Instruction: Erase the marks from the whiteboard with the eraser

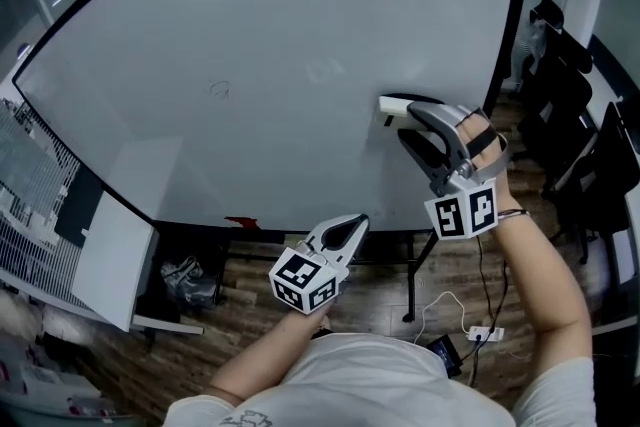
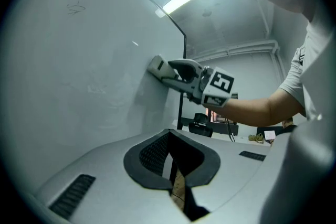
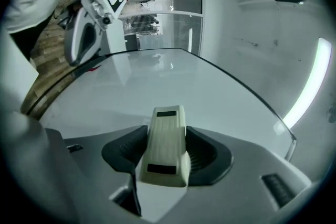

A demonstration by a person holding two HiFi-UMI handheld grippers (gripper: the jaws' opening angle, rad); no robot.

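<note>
A big whiteboard (image 1: 250, 25) fills the head view, and a small faint scribble (image 1: 219, 88) sits left of its middle. That scribble (image 2: 76, 8) also shows high up in the left gripper view. My right gripper (image 1: 400, 120) is shut on a cream eraser (image 1: 388, 107), whose end is pressed to the board at its right side. The eraser (image 3: 167, 144) lies between the dark pads, pointing at the board (image 3: 173, 92). My left gripper (image 1: 345, 233) hangs below the board's bottom edge, shut and holding nothing. It looks along the board toward the eraser (image 2: 156, 66).
A small red thing (image 1: 240, 222) lies on the board's bottom ledge. Black chairs (image 1: 580, 135) stand to the right. The board's stand leg (image 1: 412, 275) and a power strip with cables (image 1: 482, 330) are on the wooden floor. A white panel (image 1: 110, 260) leans at left.
</note>
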